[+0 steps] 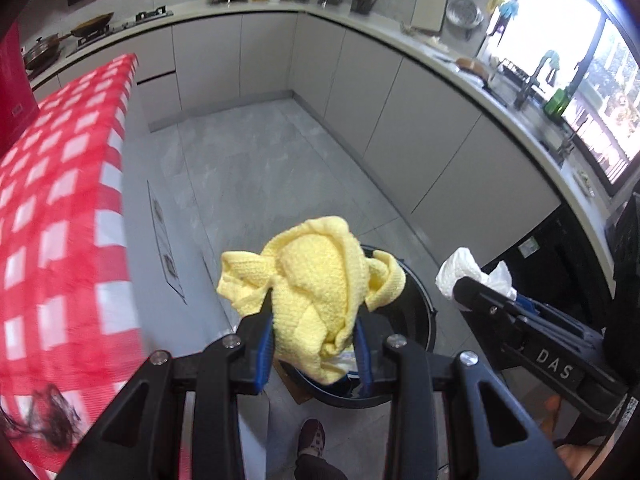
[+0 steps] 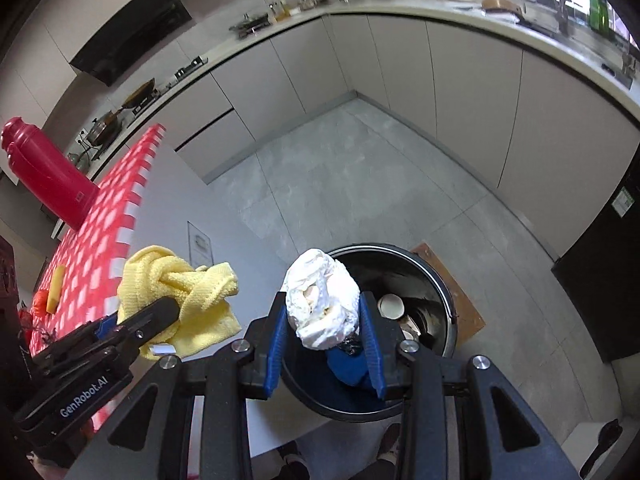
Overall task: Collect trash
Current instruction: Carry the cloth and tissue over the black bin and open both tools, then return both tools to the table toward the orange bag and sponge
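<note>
My left gripper is shut on a bunched yellow knitted cloth, held in the air over the near rim of a black round trash bin on the floor. My right gripper is shut on a crumpled white tissue wad, hanging above the same trash bin, which holds some scraps and a pale round piece. In the right wrist view the yellow cloth and left gripper sit to the left; in the left wrist view the white tissue wad shows at right.
A table with a red-and-white checked cloth stands at left, bearing a red flask and a tuft of dark hair. Grey cabinets and a cluttered countertop ring the tiled floor. A shoe is below.
</note>
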Demonstrator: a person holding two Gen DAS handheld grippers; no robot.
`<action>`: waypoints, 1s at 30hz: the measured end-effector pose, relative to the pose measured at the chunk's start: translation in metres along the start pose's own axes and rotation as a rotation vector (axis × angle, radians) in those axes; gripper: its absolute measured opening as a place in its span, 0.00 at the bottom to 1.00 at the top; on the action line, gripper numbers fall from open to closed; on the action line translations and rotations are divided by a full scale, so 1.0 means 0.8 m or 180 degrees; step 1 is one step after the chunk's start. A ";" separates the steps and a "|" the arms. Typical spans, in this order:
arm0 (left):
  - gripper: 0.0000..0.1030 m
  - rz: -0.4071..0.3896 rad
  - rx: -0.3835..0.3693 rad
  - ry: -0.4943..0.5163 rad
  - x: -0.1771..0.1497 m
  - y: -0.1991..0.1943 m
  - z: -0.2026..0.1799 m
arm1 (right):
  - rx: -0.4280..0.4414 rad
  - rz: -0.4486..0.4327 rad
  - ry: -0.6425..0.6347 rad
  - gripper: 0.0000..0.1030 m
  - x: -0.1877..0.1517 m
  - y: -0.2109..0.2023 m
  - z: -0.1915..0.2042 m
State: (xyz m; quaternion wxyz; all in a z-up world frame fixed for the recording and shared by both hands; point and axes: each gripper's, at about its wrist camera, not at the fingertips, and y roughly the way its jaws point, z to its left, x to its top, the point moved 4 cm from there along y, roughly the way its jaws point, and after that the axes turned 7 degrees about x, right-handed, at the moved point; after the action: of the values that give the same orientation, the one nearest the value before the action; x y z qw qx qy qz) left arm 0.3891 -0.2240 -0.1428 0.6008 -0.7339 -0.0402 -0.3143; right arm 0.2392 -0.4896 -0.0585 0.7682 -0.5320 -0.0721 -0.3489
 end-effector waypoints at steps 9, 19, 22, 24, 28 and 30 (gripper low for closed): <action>0.34 0.0240 0.0150 -0.0044 -0.019 0.037 -0.022 | 0.0049 0.0173 -0.0046 0.36 0.006 0.032 -0.035; 0.50 0.0433 0.0208 -0.0110 -0.021 0.056 -0.025 | 0.0077 0.0209 -0.0037 0.53 0.020 0.051 -0.048; 0.53 0.0315 0.0236 -0.0141 -0.014 0.044 -0.023 | 0.0108 0.0132 -0.0017 0.53 0.026 0.042 -0.050; 0.53 0.0221 0.0243 -0.0159 -0.007 0.030 -0.022 | 0.0104 0.0075 -0.0021 0.53 0.031 0.034 -0.048; 0.53 0.0066 0.0239 -0.0201 0.007 -0.001 -0.013 | 0.0135 -0.0016 -0.0046 0.53 0.040 0.019 -0.035; 0.53 -0.0010 0.0238 -0.0243 0.013 -0.016 -0.004 | 0.0144 -0.0073 -0.0100 0.53 0.044 0.008 -0.022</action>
State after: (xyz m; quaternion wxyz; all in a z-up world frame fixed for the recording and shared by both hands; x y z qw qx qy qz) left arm 0.3905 -0.2265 -0.1260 0.6254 -0.7223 -0.0759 -0.2853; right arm 0.2649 -0.5197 -0.0541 0.7747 -0.5191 -0.0981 -0.3475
